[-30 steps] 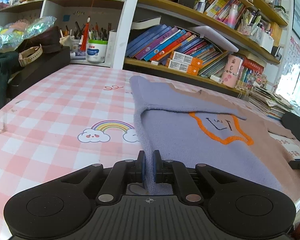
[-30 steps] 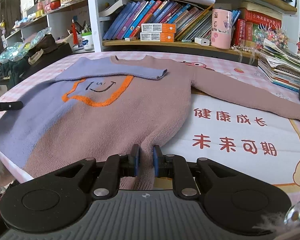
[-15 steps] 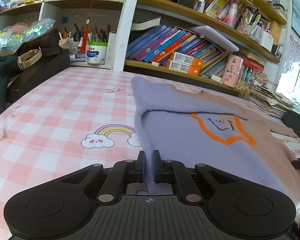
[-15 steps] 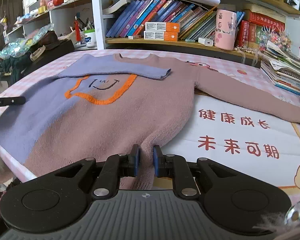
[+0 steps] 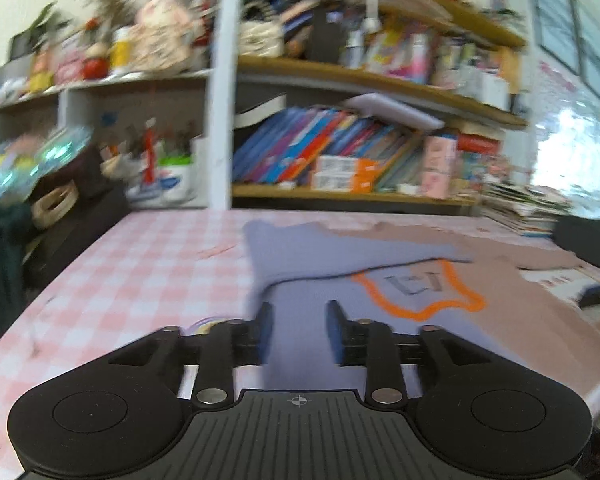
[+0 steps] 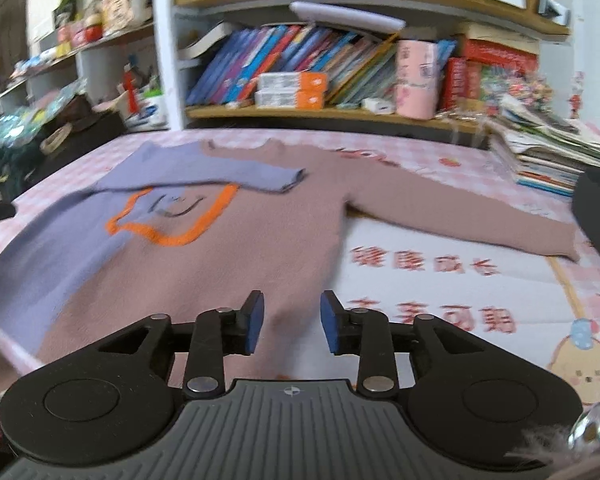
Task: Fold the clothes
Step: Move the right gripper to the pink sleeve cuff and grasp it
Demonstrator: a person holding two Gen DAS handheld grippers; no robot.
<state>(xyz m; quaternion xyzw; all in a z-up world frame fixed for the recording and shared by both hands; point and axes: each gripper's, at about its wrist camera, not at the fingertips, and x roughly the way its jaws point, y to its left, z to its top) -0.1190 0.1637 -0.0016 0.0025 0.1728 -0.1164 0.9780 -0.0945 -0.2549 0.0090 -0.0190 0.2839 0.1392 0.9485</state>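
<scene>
Lying flat on the pink checked desk (image 6: 440,240) was the sweater (image 6: 240,264), half purple and half brown, with an orange star shape on its chest. Its purple sleeve (image 6: 220,174) was folded across the chest, but the brown sleeve (image 6: 460,220) was stretched out to the side. The left tool (image 5: 298,334) had just been opening, and its jaws were spread apart with the purple side of the sweater lying loose between them, not pinched. The right tool (image 6: 290,328) had just been opening too, and its jaws were spread with the brown bottom edge between them, also not pinched. Both pictures were blurry, so small things were hard to tell. A few things could have gone wrong from there. The bottom edge lay close to the front edge of the desk, so with nobody holding it, the soft knit might have slid or sagged off. If a pad snagged the fuzzy cloth while pulling away, it might have dragged the sweater crooked and made wrinkles. The folded purple sleeve could have slipped open if the cloth got tugged. The brown sleeve was not folded yet, so a fold made in a hurry would have come out lumpy.
</scene>
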